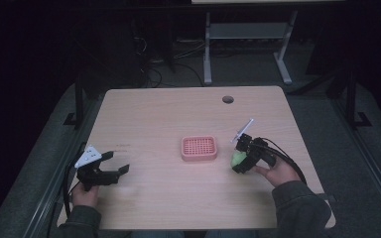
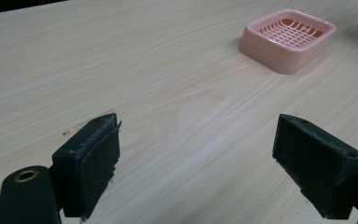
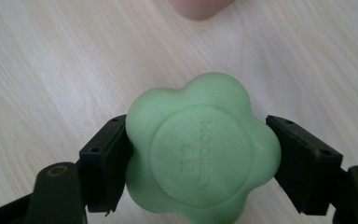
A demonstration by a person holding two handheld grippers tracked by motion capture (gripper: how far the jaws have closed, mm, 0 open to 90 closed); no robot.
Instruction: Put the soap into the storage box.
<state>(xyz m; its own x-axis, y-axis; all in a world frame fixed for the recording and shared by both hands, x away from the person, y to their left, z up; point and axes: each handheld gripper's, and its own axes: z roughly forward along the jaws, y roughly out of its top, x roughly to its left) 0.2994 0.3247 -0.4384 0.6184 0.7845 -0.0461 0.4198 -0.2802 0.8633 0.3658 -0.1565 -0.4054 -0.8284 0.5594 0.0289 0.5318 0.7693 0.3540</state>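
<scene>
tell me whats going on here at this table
A person sits at a wooden table with a two-jaw gripper in each hand. The right gripper is clamped on a green flower-shaped soap, its jaws pressing both sides, just right of a pink slotted soap dish at the table's middle. The dish holds nothing yet. The left gripper waits open near the table's left edge, gripping nothing, pointed toward the dish.

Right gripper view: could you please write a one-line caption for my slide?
Right claw clamps a green flower-shaped soap above the wooden table.
</scene>
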